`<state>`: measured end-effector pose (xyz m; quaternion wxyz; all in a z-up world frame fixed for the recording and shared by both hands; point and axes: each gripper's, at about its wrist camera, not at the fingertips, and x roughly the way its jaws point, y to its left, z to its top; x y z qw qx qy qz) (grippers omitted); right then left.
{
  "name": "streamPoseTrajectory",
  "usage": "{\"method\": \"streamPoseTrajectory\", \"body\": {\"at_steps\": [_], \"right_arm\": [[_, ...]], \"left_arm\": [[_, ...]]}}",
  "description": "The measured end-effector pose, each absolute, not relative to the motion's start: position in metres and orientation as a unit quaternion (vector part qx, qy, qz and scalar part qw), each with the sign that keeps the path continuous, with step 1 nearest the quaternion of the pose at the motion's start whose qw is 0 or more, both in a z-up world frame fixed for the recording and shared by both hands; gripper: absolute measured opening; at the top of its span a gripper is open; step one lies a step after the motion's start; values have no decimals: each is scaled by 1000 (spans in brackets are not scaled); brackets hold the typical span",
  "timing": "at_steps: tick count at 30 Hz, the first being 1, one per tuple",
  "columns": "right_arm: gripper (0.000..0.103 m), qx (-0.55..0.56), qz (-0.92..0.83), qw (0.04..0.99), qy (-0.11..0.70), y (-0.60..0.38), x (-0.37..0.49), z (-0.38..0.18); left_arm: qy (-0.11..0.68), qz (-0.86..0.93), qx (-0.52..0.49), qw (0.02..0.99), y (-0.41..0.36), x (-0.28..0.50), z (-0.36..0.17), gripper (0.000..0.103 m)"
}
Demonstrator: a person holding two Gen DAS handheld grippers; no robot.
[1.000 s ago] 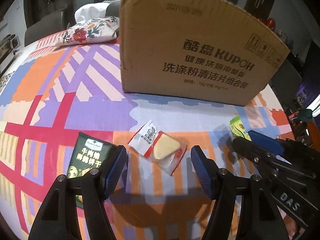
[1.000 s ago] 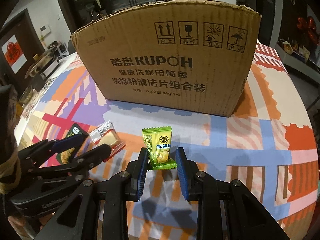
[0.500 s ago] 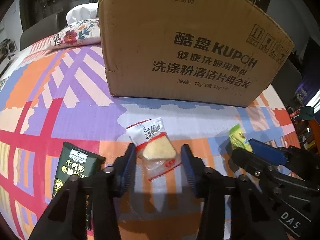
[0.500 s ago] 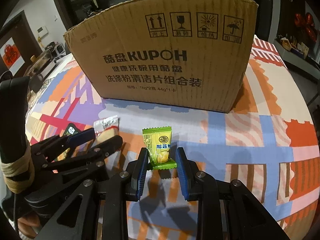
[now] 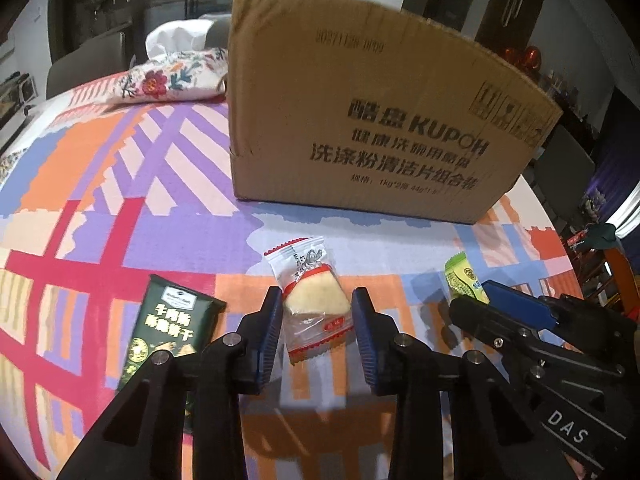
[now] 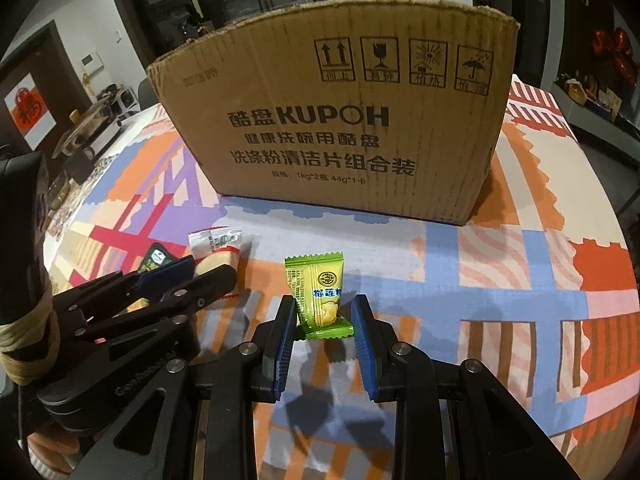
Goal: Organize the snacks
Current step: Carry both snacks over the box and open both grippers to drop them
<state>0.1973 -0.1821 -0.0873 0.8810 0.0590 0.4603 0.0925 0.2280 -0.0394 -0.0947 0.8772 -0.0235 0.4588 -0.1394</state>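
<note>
Near the table's front edge: left gripper (image 5: 314,316) jaws closing round the clear cake packet (image 5: 310,294), wide apart a second ago.
Right gripper (image 6: 325,316): clamped on green candy (image 6: 318,296).
Meaning: both ready for the carton (image 6: 340,120).

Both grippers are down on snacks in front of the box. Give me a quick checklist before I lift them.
1. Right gripper on the green candy packet: ok, pads against its sides.
2. Left gripper around the clear cake packet: not ok yet, jaws closing, packet between the fingers.
3. Grippers apart from each other: ok, close but not touching.
4. Dark green packet outside the left fingers: ok.
5. Cardboard box top open: cannot tell.
6. Packets lifted off the tablecloth: not ok.
</note>
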Motion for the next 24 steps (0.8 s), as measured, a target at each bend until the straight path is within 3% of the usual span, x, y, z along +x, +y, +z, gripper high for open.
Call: {"method": "streamPoseTrajectory", "body": {"at_steps": [24], "right_arm": [[30,67,101,931,343,-189,168,20]], "left_arm": [[353,-169,-2,920,-43,197,25,35]]}}
